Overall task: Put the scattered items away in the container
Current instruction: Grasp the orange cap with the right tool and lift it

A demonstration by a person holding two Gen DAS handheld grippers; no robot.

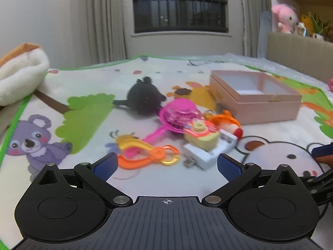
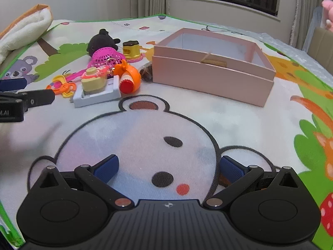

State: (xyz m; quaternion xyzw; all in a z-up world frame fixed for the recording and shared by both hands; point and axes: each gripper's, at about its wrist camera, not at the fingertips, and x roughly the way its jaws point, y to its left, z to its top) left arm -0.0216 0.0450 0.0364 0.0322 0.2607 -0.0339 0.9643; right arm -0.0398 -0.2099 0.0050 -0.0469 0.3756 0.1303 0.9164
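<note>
Left tool (image 1: 167,165): jaws spread wide, nothing between the blue pads (image 1: 106,165), touching nothing. It sits low over the play mat (image 1: 87,83), aimed at the toy pile; the orange-yellow toy tongs (image 1: 149,156) lie just ahead of the pads.

Right tool (image 2: 168,169): also spread wide and holding nothing, over the white bear print (image 2: 137,137) on the mat, well back from the toys.

Toy pile, packed together and partly overlapping: white USB adapter (image 2: 95,95) with a yellow toy camera (image 2: 92,81) on top, orange-and-red toy (image 2: 128,79) touching its right end, pink strainer (image 2: 107,57) behind, black plush (image 2: 102,40) at the back, small yellow-and-brown cake toy (image 2: 131,51) beside it.

Pink box (image 2: 212,62): open and upright, just right of the pile, interior looks empty. A small brown item (image 2: 146,70) rests against its near-left corner.

Writing: partial white letters "LAI" on the left tool's body at the right-wrist view's left edge. The rest is cut off. No other legible text.

Folded white-and-orange blanket (image 1: 20,77) at the mat's far left.
</note>
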